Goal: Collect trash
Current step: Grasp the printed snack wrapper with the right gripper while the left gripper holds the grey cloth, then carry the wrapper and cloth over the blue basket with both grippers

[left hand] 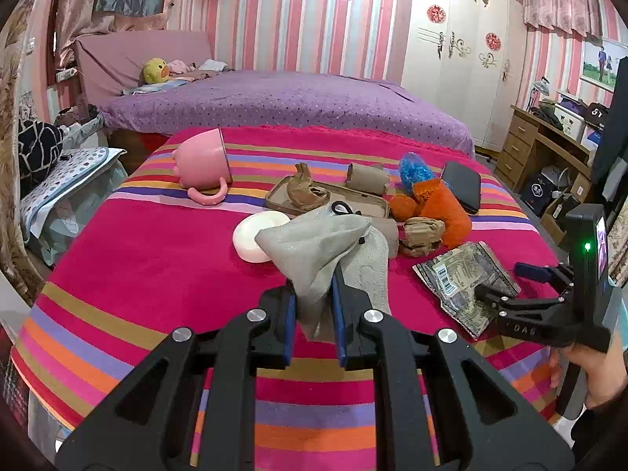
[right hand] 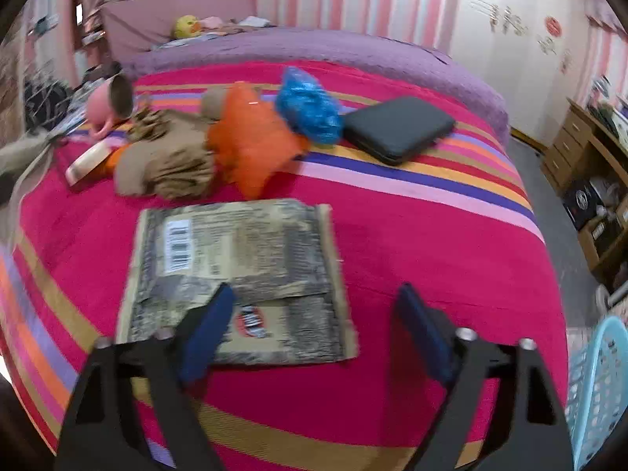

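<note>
My left gripper (left hand: 314, 294) is shut on a grey face mask (left hand: 318, 247) and holds it above the striped red blanket (left hand: 157, 267). My right gripper (right hand: 314, 294) is open, just above the near edge of a flat printed snack wrapper (right hand: 239, 267); it also shows in the left wrist view (left hand: 506, 278) over the same wrapper (left hand: 459, 274). Beyond lie an orange bag (right hand: 251, 137), a blue crumpled plastic bag (right hand: 310, 110), brown crumpled paper (right hand: 168, 165), a cardboard tube (left hand: 367, 176) and a brown tray (left hand: 325, 196).
A pink mug (left hand: 204, 161) lies on its side at the far left. A white round dish (left hand: 255, 235) sits by the mask. A black case (right hand: 396, 127) lies at the right. A light blue basket (right hand: 596, 392) stands off the bed's right edge. A wooden desk (left hand: 549, 145) stands further right.
</note>
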